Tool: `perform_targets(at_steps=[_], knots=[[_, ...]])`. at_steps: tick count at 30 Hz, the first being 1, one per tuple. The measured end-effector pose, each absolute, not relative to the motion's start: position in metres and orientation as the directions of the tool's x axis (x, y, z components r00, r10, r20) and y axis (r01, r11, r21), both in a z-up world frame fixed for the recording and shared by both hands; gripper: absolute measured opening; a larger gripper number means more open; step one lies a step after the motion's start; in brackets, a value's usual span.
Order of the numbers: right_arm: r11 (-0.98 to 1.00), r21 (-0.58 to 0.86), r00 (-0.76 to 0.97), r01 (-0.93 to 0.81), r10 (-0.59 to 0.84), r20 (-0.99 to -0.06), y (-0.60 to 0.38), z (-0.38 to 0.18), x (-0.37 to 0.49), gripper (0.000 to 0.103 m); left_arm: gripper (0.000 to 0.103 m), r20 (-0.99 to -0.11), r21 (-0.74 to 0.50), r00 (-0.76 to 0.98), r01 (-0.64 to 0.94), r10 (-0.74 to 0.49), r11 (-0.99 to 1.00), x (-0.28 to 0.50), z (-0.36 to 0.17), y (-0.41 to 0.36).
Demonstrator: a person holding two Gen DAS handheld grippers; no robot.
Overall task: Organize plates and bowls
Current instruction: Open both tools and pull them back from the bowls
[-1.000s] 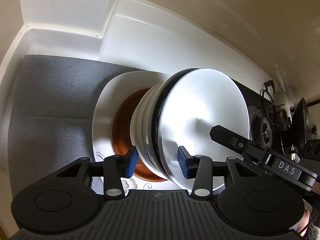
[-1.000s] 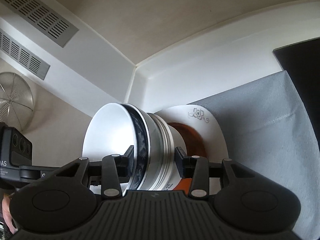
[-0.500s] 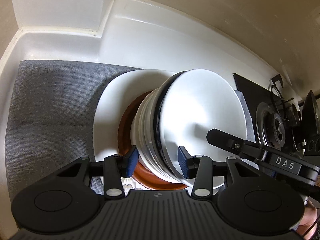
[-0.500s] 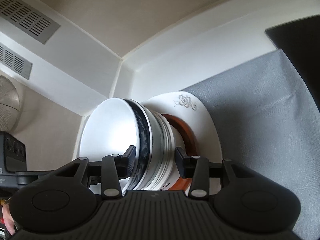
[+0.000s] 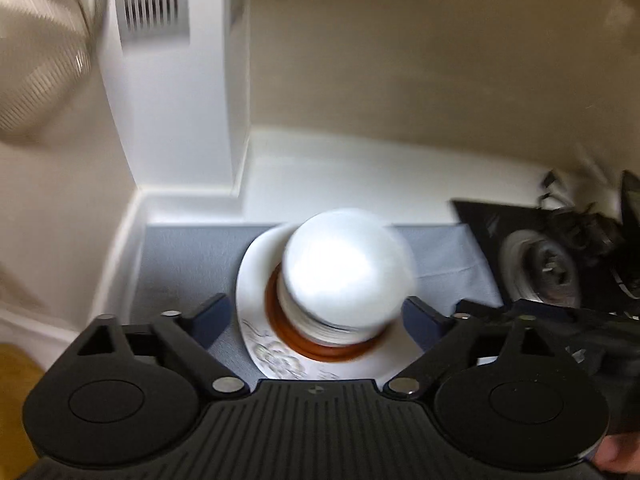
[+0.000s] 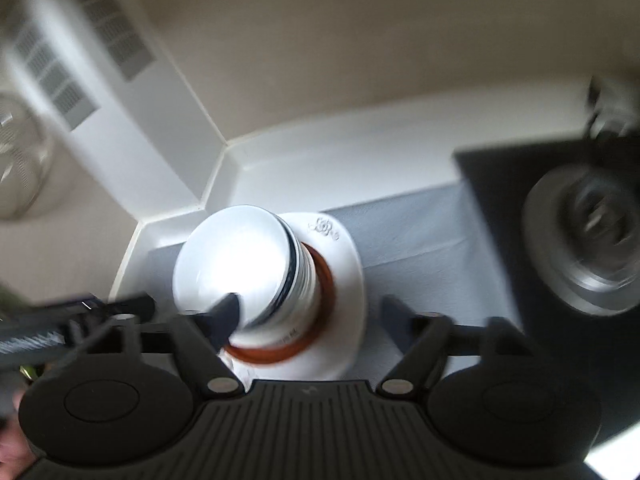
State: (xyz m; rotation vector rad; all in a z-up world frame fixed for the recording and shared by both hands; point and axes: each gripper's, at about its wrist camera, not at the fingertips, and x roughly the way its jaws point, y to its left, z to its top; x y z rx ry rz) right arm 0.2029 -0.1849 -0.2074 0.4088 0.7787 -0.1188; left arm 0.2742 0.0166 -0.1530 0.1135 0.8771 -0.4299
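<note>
A stack of white bowls (image 5: 344, 272) stands on a brown plate (image 5: 320, 350), which lies on a large white flowered plate (image 5: 256, 300) on a grey mat. The same stack (image 6: 236, 264) shows in the right wrist view, with the brown plate (image 6: 324, 280) and white plate (image 6: 348, 264) under it. My left gripper (image 5: 316, 316) is open wide, pulled back from the stack and empty. My right gripper (image 6: 310, 316) is open wide, pulled back and empty. Both views are blurred by motion.
The grey mat (image 5: 188, 256) lies on a white counter in a wall corner. A black hob with a burner (image 6: 592, 248) lies to the right. A vent grille (image 5: 152, 0) and a metal mesh lid (image 5: 36, 64) are on the wall at left.
Both grippers opened, let go of the bowl stack and drew back up and away. The stack now stands on the plates.
</note>
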Motion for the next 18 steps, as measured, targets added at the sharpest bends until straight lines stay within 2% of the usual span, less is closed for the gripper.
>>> perform_targets(at_steps=[3, 8, 13, 18], knots=[[0.928, 0.250, 0.734, 0.276, -0.035, -0.678, -0.181, -0.169, 0.161, 0.092, 0.103, -0.723, -0.034, 0.628, 0.382, -0.287, 0.923, 0.220, -0.111, 0.009], [0.938, 0.201, 0.735, 0.282, -0.077, -0.674, -0.194, -0.129, 0.097, 0.100, 0.103, -0.708, 0.004, 0.672, 0.308, -0.215, 0.951, 0.147, -0.068, -0.002], [0.955, 0.210, 0.760, 0.209, -0.023, -0.649, -0.199, -0.109, 0.041, 0.103, 0.103, -0.713, -0.035, 0.669, 0.263, -0.209, 0.964, 0.096, -0.048, -0.011], [0.962, 0.211, 0.770, 0.172, 0.002, -0.638, -0.199, -0.092, -0.004, 0.103, 0.103, -0.713, -0.019, 0.677, 0.237, -0.179, 0.971, 0.054, -0.043, -0.026]])
